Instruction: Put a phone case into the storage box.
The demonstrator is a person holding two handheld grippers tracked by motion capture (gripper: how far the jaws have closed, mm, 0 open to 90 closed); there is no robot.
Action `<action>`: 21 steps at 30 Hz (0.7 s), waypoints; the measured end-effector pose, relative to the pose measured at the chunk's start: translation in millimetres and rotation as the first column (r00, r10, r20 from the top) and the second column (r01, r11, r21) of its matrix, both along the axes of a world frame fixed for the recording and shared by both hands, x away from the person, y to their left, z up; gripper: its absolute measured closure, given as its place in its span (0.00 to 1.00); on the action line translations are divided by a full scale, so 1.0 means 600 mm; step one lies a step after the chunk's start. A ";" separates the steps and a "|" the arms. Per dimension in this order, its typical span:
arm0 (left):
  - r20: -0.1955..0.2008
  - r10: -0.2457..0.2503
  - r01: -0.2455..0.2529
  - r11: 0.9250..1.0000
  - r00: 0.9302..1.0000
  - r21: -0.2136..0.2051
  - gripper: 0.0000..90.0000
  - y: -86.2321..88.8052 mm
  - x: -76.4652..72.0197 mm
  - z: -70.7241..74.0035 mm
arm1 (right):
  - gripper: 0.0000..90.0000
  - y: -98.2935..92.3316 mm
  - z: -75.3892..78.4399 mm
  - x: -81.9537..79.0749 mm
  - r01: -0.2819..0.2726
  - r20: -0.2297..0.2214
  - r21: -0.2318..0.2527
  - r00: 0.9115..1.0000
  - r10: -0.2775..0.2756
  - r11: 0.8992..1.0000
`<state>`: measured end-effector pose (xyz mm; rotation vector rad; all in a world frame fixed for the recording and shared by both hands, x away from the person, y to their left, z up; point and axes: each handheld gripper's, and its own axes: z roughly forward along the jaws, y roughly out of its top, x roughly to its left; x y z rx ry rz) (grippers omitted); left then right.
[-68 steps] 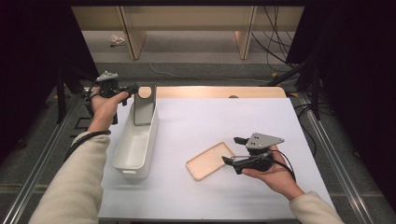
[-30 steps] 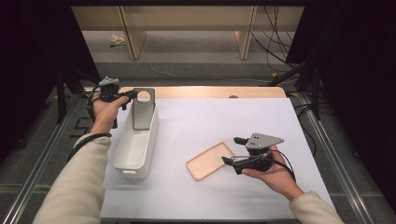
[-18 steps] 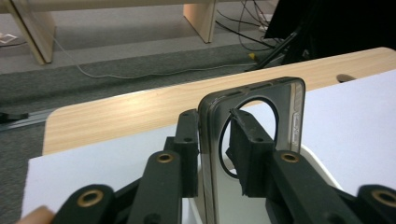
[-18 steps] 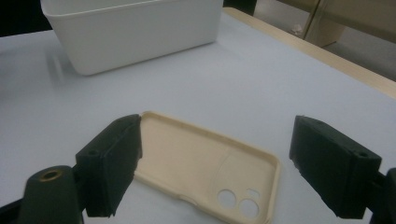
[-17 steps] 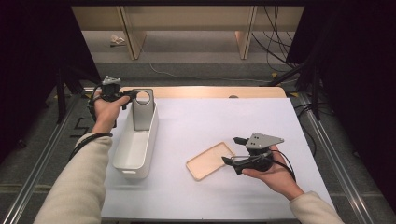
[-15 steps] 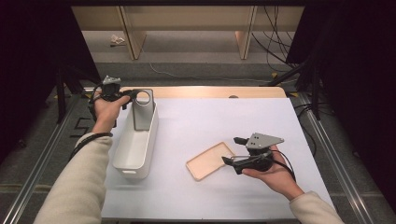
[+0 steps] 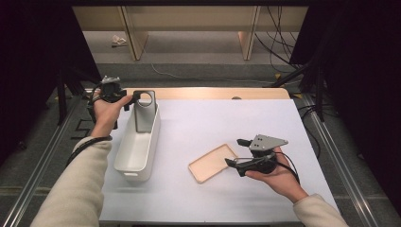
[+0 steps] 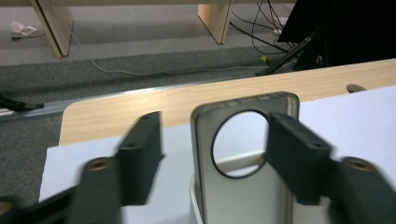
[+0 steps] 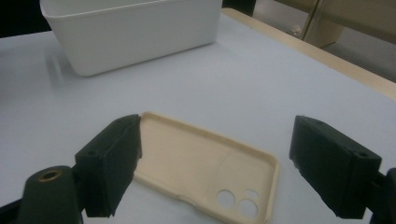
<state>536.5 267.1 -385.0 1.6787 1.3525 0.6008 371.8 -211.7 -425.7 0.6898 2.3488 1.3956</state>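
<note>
Grey phone case (image 7: 144,111): stands upright at the far end of the white bin (image 7: 138,146), leaning on its end wall; this placement looks done.
Left gripper (image 7: 126,100): its jaws have just been opening; in the left gripper view the fingers (image 8: 140,156) stand apart either side of the grey case, the left one clear of it, the right one close beside its edge, so the case looks released.
Beige phone case (image 7: 212,162): lies flat, hollow side up, on the counter (image 7: 227,118), right of the bin; seemingly next to go.
Right gripper (image 7: 235,152): fingers (image 9: 334,163) wide open, holding nothing, poised just near the beige case.
Left to do: likely grasp the beige case and move it to the bin.
</note>
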 end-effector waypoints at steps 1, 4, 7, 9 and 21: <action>-0.008 -0.005 0.005 1.000 1.000 0.002 0.29 0.001 -0.004 0.002 | 0.20 0.000 0.000 0.000 0.001 0.001 0.001 1.000 -0.001 1.000; -0.009 -0.036 0.037 0.999 0.999 0.027 0.16 0.005 -0.021 0.010 | 0.20 -0.001 0.001 0.001 0.003 0.002 -0.002 1.000 -0.003 1.000; 0.000 -0.060 0.060 0.998 0.998 0.034 0.09 0.009 -0.043 0.018 | 0.20 -0.002 0.001 0.001 0.008 0.002 -0.002 1.000 -0.008 1.000; 0.011 -0.066 0.066 0.997 0.998 0.026 0.03 0.013 -0.061 0.022 | 0.20 -0.002 0.001 0.001 0.009 0.000 -0.001 1.000 -0.009 1.000; 0.061 -0.118 0.117 0.993 0.991 0.022 0.00 0.006 -0.171 0.009 | 0.19 -0.001 -0.001 0.003 0.022 -0.009 0.000 1.000 -0.022 1.000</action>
